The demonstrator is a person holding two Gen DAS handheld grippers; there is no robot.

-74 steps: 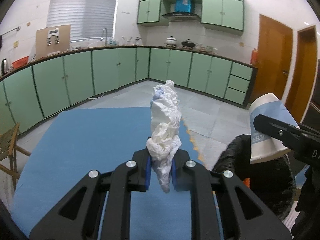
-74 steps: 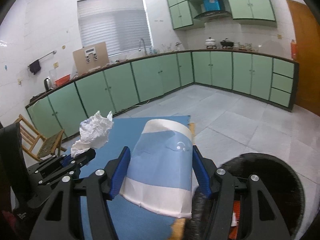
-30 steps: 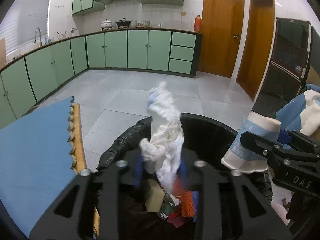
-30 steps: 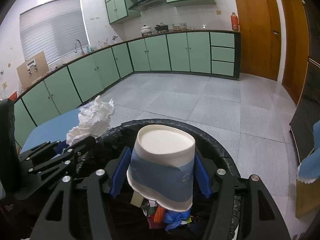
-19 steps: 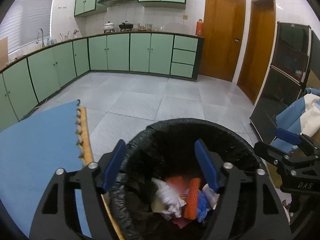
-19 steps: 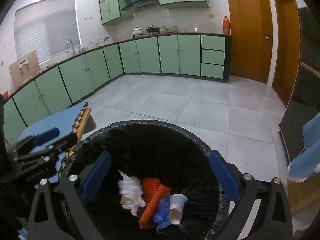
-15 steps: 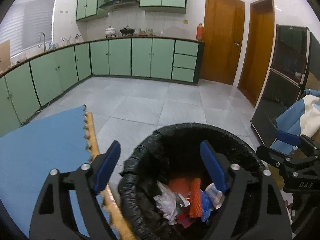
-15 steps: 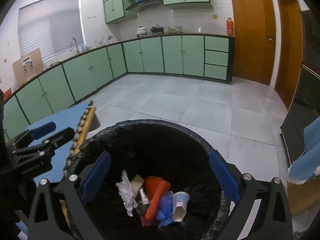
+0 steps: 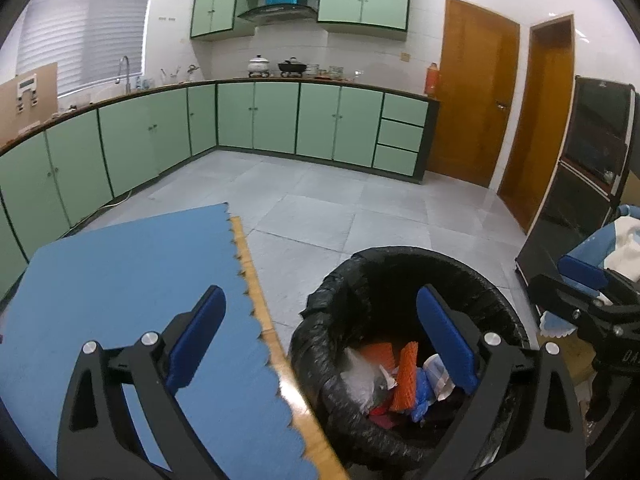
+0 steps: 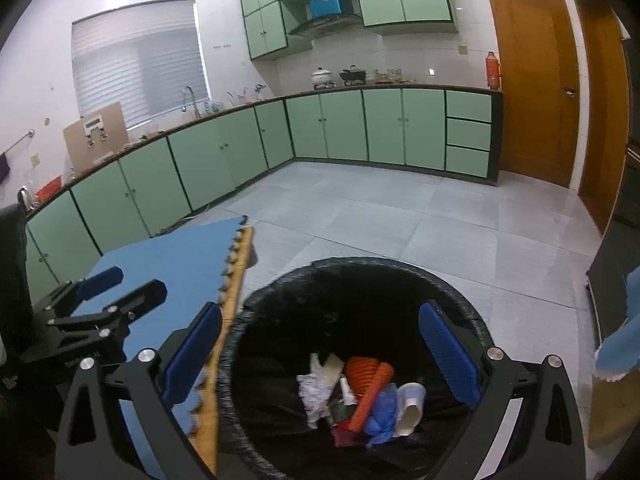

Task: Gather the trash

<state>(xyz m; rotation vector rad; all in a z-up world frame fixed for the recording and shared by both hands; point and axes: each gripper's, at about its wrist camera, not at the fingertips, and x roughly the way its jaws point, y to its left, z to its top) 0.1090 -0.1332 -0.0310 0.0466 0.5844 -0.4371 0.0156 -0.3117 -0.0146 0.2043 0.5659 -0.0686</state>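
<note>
A black-lined trash bin (image 9: 500,312) (image 10: 460,292) stands on the floor beside the table. Inside it lie the crumpled white tissue (image 10: 314,394) (image 9: 360,378), the white-and-blue paper cup (image 10: 410,402) (image 9: 438,374), orange netting (image 10: 366,380) and blue scraps. My left gripper (image 9: 322,344) is open and empty, straddling the table edge and the bin's left rim. My right gripper (image 10: 320,356) is open and empty above the bin. The left gripper also shows at the left of the right wrist view (image 10: 116,284).
A table with a blue foam mat (image 9: 120,276) (image 10: 172,264) and wooden edge lies left of the bin. Green cabinets (image 9: 280,120) line the far walls, wooden doors (image 9: 472,108) at right. A dark appliance (image 9: 588,160) stands right of the bin.
Both grippers carried the tissue and the cup from over the table to the bin, opened, and dropped them in. Since then both have drawn back slightly to the left.
</note>
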